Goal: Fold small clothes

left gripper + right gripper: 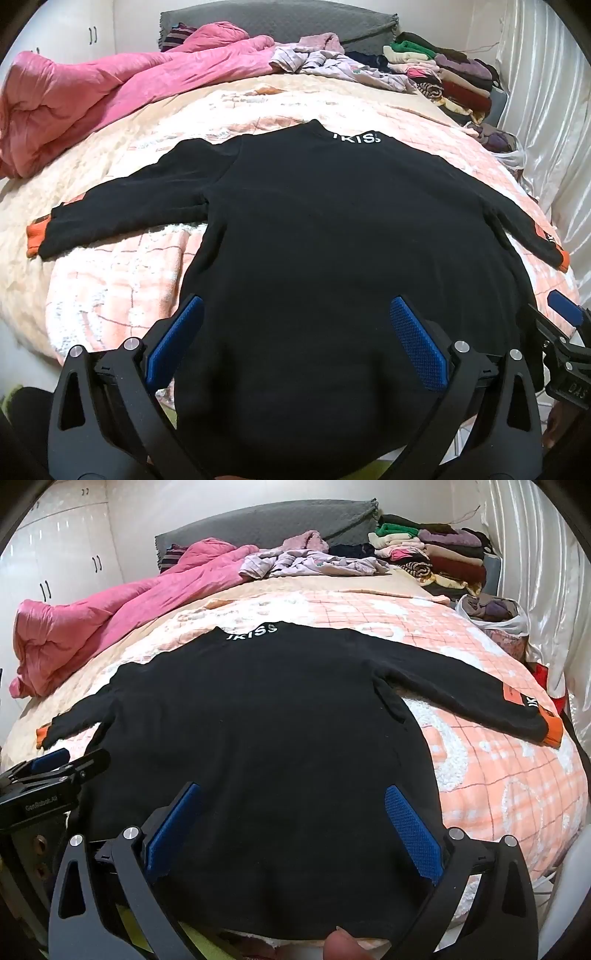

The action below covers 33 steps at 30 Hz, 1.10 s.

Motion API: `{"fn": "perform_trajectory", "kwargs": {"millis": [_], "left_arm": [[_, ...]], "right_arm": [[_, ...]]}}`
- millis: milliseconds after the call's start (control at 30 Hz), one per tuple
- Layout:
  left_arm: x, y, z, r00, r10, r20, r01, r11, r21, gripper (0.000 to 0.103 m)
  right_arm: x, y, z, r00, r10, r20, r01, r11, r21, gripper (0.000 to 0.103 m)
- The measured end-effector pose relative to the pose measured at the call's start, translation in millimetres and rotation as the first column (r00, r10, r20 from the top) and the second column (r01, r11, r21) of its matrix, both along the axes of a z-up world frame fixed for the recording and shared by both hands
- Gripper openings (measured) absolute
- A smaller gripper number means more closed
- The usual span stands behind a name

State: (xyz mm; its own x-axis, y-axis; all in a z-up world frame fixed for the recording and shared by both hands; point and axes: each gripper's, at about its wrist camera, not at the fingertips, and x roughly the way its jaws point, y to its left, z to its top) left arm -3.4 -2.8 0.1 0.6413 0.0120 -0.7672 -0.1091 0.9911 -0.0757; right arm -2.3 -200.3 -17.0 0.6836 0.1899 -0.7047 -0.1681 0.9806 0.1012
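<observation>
— While both tools hover low, how do their jaws stand?
— The left gripper (295,332) and right gripper (293,812) are spread wide, pinching nothing, above the hem of the black sweater (258,701).
— Where does it lie?
— Flat on the bed (498,768), collar toward 12 o'clock, sleeves toward 9 and 3; folded piles (443,554) at 1 o'clock.

"IKISS" on black sweater (258,716) collar (white letters), "GenRobot.AI" on left claw (70,764)
</observation>
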Motion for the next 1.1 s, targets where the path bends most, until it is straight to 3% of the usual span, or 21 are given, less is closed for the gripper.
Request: {"fn": "perform_trajectory", "kwargs": {"millis": [1100], "left_arm": [[-0.7,1.5,6.5,1.0,0.0,0.024,0.0,1.0,0.018,0.095]], "right_arm": [[2.5,7.5,-3.3,1.0,-0.002,-0.007,0.002,1.0,-0.003,0.099]]}}
